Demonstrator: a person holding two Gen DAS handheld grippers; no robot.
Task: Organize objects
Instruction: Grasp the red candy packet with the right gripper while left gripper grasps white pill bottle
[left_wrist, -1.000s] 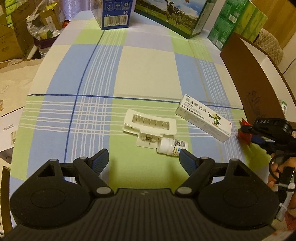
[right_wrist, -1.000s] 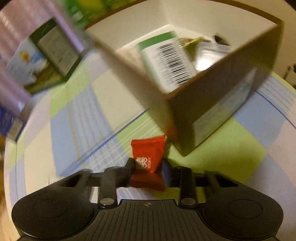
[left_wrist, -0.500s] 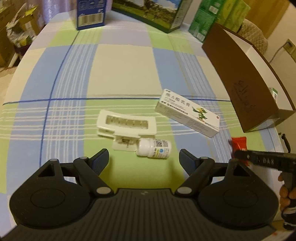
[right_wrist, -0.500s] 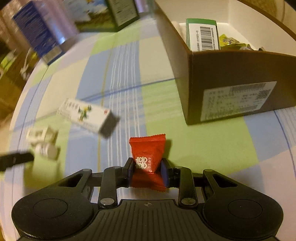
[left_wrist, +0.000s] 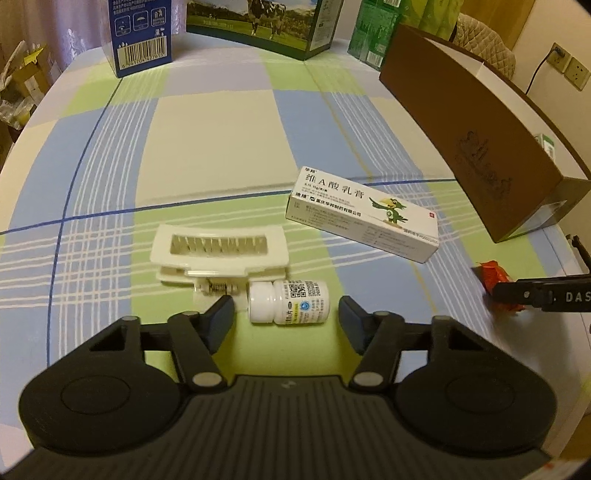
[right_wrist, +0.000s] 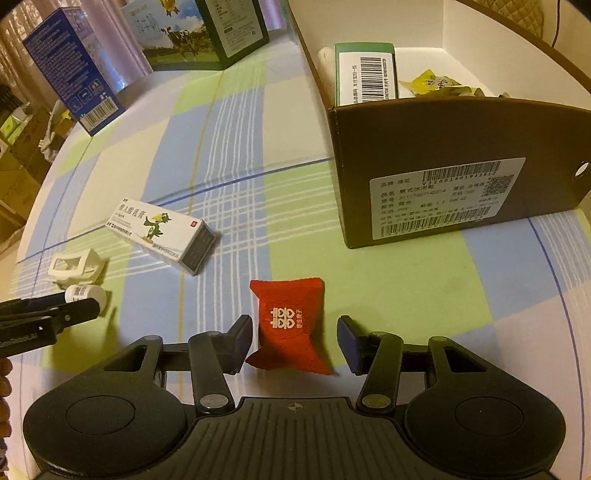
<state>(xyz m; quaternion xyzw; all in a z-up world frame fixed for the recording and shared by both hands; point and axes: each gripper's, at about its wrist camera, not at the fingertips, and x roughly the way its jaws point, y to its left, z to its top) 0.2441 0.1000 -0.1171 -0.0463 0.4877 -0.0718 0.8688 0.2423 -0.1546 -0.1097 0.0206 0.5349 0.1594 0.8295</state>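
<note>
My right gripper (right_wrist: 295, 332) is open, and a red sweet packet (right_wrist: 290, 325) lies on the checked tablecloth between its fingers. The open brown shoebox (right_wrist: 443, 166) stands just beyond, to the right. My left gripper (left_wrist: 286, 319) is open too, with a small white pill bottle (left_wrist: 288, 306) lying on its side between the fingertips. A cream hair clip (left_wrist: 219, 247) touches the bottle's far left side. A white ointment box (left_wrist: 364, 218) lies further right. At the left wrist view's right edge, the red packet (left_wrist: 493, 275) shows by the right gripper's finger (left_wrist: 543, 295).
A blue carton (left_wrist: 142, 33), a cow-printed milk case (left_wrist: 266, 22) and green packs (left_wrist: 384, 33) line the table's far edge. Inside the shoebox are a green-and-white barcoded box (right_wrist: 365, 74) and a yellow-green sachet (right_wrist: 432, 83). Cardboard clutter sits off the table's left side.
My right gripper turned from the shoebox, lowered and opened, letting go of the red packet onto the cloth. My left gripper moved forward until its fingers flank the pill bottle.
</note>
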